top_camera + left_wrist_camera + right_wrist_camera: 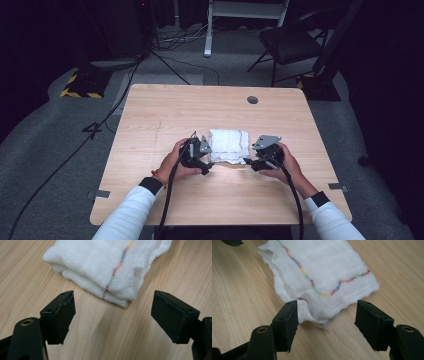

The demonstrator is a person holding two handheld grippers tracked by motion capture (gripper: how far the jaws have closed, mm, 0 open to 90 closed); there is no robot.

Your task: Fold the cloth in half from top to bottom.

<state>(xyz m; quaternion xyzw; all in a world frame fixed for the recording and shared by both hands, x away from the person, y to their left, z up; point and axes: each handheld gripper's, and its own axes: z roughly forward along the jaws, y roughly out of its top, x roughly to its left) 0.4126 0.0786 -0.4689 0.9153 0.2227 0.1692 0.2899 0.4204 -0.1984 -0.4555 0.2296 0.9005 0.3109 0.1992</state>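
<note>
The table is pale wood, and the folded white cloth lies on it near the middle, a little toward the person's side, between the 2 grippers. It sits flat in several layers, roughly square. A rainbow zigzag stitch runs across its top face, showing in both gripper views.

The left gripper sits just beside the cloth's near-left corner and the right gripper just beside the near-right corner. Both pairs of jaws stand apart with nothing clamped: in the left gripper view the cloth lies ahead of the left gripper, clear of its pads; in the right gripper view the cloth's near corner reaches between the pads of the right gripper, one pad close beside the frayed edge.

The work looks like folding or smoothing. To do it well, each gripper should slide low along the wood, take all layers of its corner at once, and both should move evenly so the stack stays square.

The cloth's slightly longer side seems to run left to right, though that is hard to tell.
</note>
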